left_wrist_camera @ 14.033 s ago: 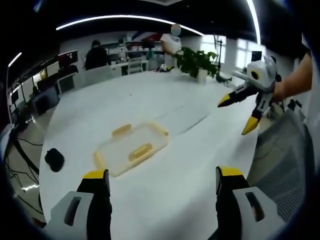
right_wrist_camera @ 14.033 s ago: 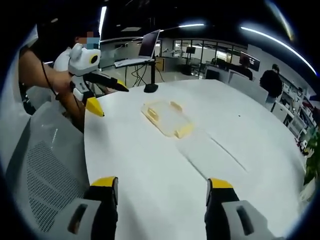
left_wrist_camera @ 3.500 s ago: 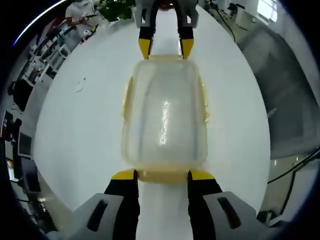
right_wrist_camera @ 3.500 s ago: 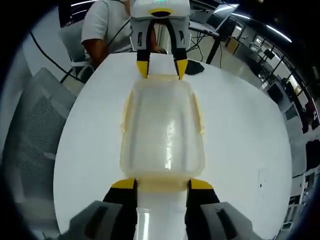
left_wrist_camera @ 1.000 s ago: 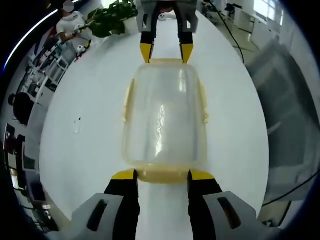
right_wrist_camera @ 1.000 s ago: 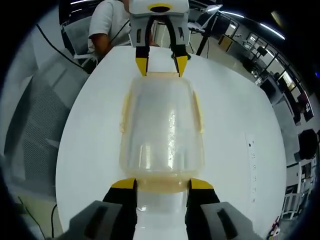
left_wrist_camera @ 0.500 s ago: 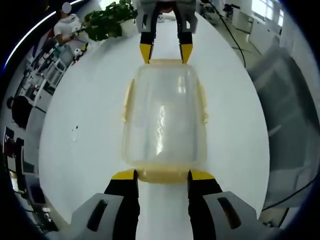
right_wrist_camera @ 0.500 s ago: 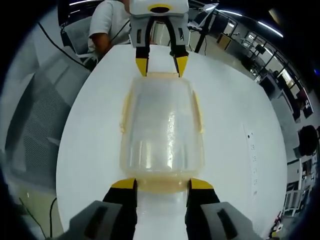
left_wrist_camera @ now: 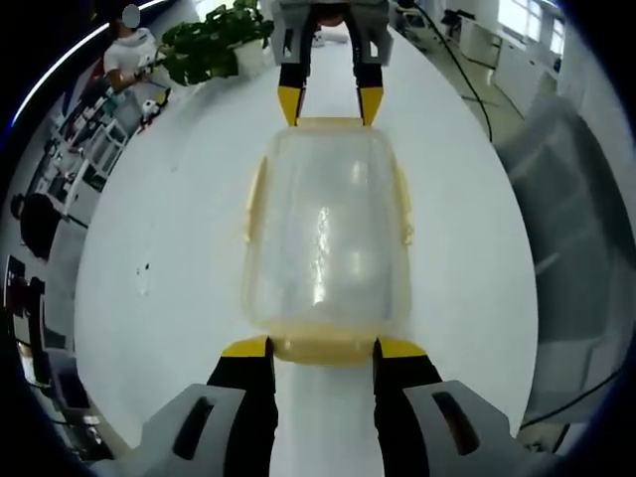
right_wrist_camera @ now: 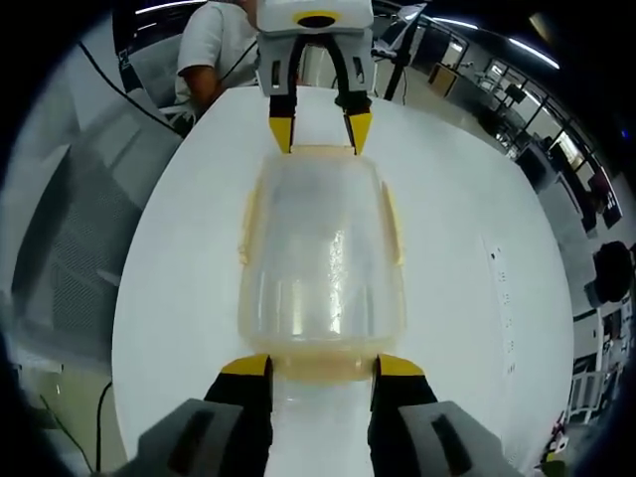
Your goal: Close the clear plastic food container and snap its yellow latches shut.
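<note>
Clear plastic lidded food container sits on the white round table; left gripper and right gripper straddle its yellow end latches, jaws open. Next, I judge: press the latches down.

We see a white desk; a clear container sits on it, plant far left.

Grey left gripper and right gripper bodies, black fingers, yellow tips.
</note>
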### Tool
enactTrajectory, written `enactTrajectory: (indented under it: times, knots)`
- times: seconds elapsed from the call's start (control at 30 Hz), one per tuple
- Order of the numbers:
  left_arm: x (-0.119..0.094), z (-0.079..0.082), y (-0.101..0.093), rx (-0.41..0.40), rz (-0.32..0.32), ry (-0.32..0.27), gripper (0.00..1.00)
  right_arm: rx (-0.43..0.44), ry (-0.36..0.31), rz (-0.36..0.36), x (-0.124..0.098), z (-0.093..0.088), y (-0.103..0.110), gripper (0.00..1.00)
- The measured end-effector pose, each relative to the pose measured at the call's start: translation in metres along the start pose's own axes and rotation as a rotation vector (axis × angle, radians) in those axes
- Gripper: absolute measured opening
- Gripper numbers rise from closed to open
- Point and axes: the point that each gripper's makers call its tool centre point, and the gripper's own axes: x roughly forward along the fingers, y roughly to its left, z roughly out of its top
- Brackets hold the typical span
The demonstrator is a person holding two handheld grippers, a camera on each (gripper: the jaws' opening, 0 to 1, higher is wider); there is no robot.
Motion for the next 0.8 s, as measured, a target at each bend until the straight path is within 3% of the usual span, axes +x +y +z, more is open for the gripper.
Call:
enactTrajectory:
  times: [0.8]
  knots:
    - [0.015,0.025,0.002,-0.001,-0.027,-0.020,0.35,0.025,0.009,0.005,-0.007,-0.029,-0.002,0.35]
